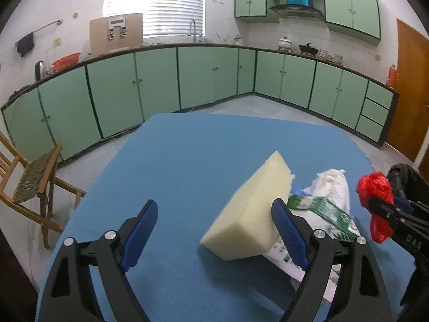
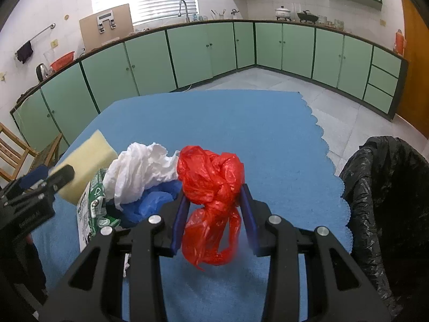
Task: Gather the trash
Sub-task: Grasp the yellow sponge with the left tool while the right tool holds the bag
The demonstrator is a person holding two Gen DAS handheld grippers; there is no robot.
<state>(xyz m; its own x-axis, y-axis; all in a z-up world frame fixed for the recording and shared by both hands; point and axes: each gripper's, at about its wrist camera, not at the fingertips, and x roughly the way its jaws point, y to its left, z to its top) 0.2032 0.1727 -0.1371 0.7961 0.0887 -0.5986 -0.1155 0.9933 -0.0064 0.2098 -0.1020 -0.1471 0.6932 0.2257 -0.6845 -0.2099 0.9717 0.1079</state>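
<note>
Crumpled red plastic bag [image 2: 211, 185] pinched between blue pads of right tool [image 2: 215, 206], held above blue-clothed table [image 2: 268, 134]. Left tool [image 1: 214, 222] spread wide, nothing gripped; pale yellow foam block [image 1: 252, 214] beside its right pad. Black-lined bin [image 2: 386, 201] right of red bag.

Both grippers were of black plastic, with open triangular cut-outs in the frame arms. The left gripper [image 1: 214, 230] had two blue ribbed pads [image 1: 140, 234] and four round silver screws approx. at the pivots. The right gripper [image 2: 214, 214] had smooth-looking dark blue pads [image 2: 180, 221], also four silver screws. White lettering stood on each body's side (too small and blurred to read).
</note>
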